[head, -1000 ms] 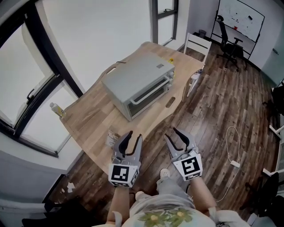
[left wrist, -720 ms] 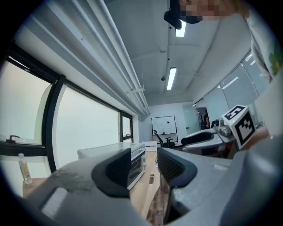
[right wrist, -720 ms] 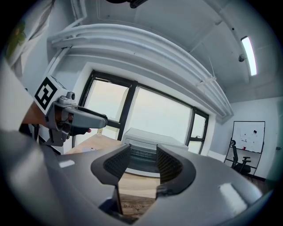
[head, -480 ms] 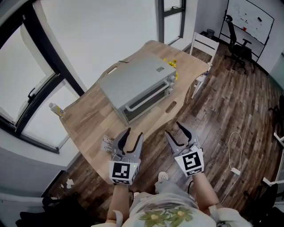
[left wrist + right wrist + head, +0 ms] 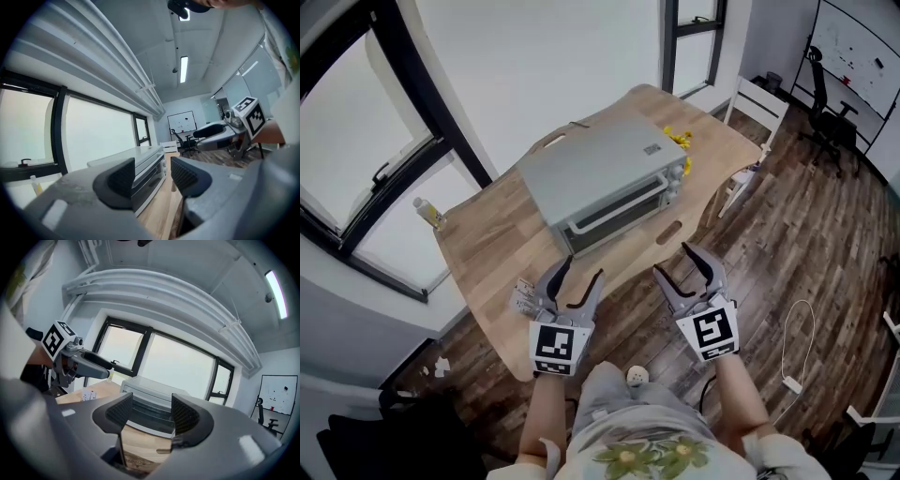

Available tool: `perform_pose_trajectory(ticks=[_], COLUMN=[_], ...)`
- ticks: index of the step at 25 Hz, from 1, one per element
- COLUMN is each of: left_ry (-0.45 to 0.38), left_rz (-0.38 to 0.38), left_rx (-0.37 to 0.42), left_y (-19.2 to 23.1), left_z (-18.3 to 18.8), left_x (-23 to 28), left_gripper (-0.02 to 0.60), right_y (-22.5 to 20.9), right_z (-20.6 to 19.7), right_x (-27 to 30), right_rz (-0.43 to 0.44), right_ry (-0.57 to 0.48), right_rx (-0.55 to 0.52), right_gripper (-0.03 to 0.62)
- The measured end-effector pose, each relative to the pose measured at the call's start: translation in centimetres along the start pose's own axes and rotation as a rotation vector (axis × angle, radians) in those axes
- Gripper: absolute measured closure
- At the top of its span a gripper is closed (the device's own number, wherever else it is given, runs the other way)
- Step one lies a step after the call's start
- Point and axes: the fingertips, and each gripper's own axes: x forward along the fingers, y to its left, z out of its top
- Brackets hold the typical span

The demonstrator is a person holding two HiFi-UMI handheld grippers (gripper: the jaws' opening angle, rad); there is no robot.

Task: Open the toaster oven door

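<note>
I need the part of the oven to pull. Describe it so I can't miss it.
On the wooden table stands a grey toaster oven, front toward you. Across its dark front runs a pale handle, beside the knobs; it is the only long bar there.

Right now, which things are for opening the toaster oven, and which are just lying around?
For the job:
toaster oven, door shut
its door handle
left gripper and right gripper, jaws just been opening, nothing between them

Just lying about:
bottle
yellow things behind the oven
small packet
white chair
</note>
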Motion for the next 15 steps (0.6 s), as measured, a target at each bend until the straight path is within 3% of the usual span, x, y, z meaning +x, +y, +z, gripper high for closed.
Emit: perform_pose_trajectory(ticks=[6, 15], left_ry=[0.033, 0.108], left_rz=[0.003, 0.01], left_rx=[0.045, 0.123], left_y=[1.0, 2.8], left_z=[-0.1, -0.7], left_x=[1.3, 4.3], left_gripper=[0.342, 0.295], right_y=[-0.9, -2.3], right_z=[0.5, -0.5], right_x=[1.6, 4.7], right_rz=[0.038, 0.083], right_ry=[-0.011, 0.029], right_rx=[-0.078, -0.127], right_gripper=[0.304, 0.293])
